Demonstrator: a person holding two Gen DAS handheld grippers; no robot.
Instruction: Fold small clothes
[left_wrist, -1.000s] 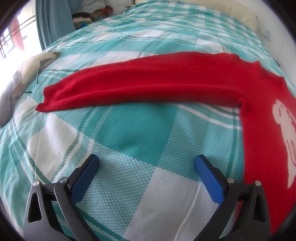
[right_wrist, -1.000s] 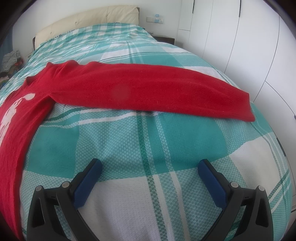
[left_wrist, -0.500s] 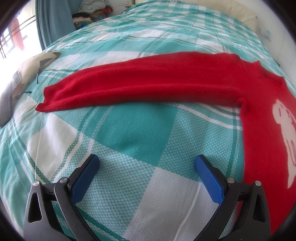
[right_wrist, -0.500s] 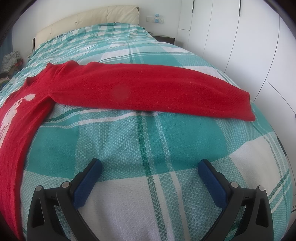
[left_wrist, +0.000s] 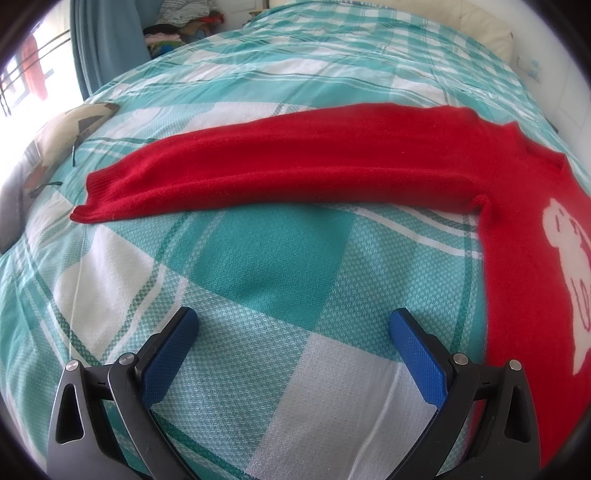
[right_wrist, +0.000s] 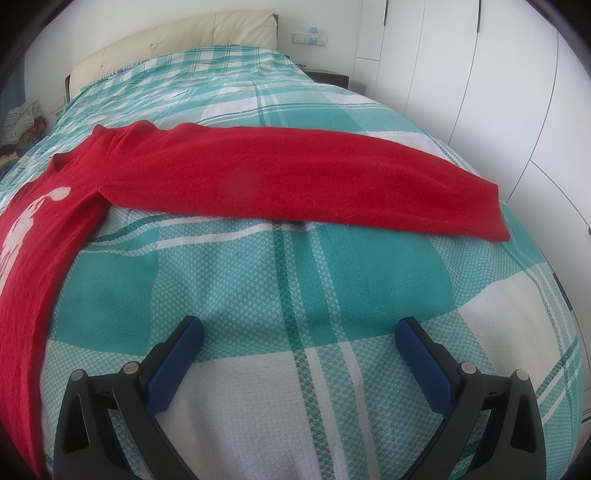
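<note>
The red sweater (left_wrist: 524, 258) lies spread flat on the bed (left_wrist: 258, 266), on its teal and white checked cover, with both sleeves stretched straight out to the sides. Starting at the left edge of the bed, the left sleeve (left_wrist: 288, 158) runs across my left view, its ribbed cuff (left_wrist: 92, 199) ending near a beige cushion (left_wrist: 62, 133) that sits at that edge. A blue curtain (left_wrist: 107, 44) hangs beyond the cushion, and a pile of clothes (left_wrist: 181, 26) shows past the far left corner of the bed. My left hand-held gripper (left_wrist: 293, 325) hovers over bare cover just short of the sleeve, its blue pads (left_wrist: 168, 360) spread wide apart with nothing between them. To its right is the sweater's body, with a white knitted figure (left_wrist: 569, 273) on the front.

In my right view the body (right_wrist: 33, 266) fills the left side, and the right sleeve (right_wrist: 295, 184) reaches toward the right edge of the bed, its cuff (right_wrist: 487, 218) stopping close to that edge. My right hand-held gripper (right_wrist: 299, 330) likewise sits over bare cover near the sleeve, fully open and holding nothing. A cream headboard (right_wrist: 177, 40) stands at the far end of the bed, and white wardrobe doors (right_wrist: 480, 74) line the wall to the right.
</note>
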